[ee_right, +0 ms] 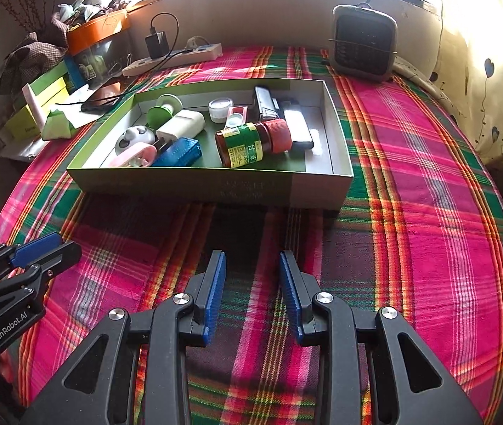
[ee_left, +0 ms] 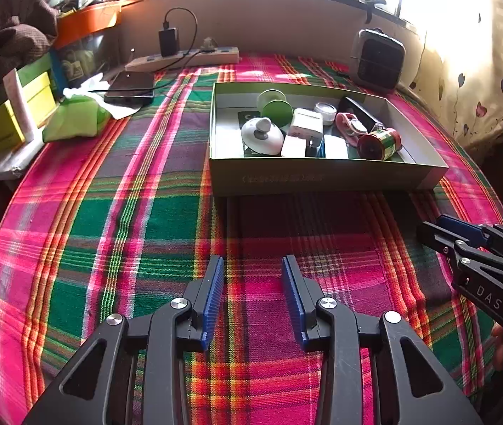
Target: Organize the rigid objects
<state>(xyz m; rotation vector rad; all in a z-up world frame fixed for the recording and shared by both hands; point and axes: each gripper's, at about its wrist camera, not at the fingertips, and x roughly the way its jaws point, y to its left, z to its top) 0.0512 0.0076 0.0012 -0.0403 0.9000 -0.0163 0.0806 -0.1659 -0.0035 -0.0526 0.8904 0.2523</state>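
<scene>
On the plaid bedspread (ee_left: 117,219), in the left wrist view, we find the left gripper (ee_left: 253,265) hovering over bare cloth near the front edge, its blue-padded jaws parted by a moderate gap with nothing between them. The shallow green box (ee_left: 322,177) sits toward the far side of the bedspread, well apart from those jaws. Inside it we note a white dome-shaped piece (ee_left: 262,136) at its left end, a green round item (ee_left: 275,106) behind that, a small white box (ee_left: 306,124) near the middle, and a brown jar with a red cap (ee_left: 380,143) lying on its side at the right end. The right gripper (ee_left: 428,228) enters from the right edge of this view, over the cloth; we cannot tell its opening here. A power strip (ee_left: 184,58) lies along the far edge and a small heater (ee_left: 377,60) stands at the far right corner. In the right wrist view, the right gripper (ee_right: 252,264) likewise hangs over bare cloth short of the box (ee_right: 216,184), its jaws partly open and holding nothing. The jar (ee_right: 251,143) lies on its side in the middle of the box, with a blue rectangular case (ee_right: 180,152) to its left and a pink item (ee_right: 134,156) at the near left corner. The left gripper (ee_right: 49,244) shows at the left edge of this view, clear of the box.
</scene>
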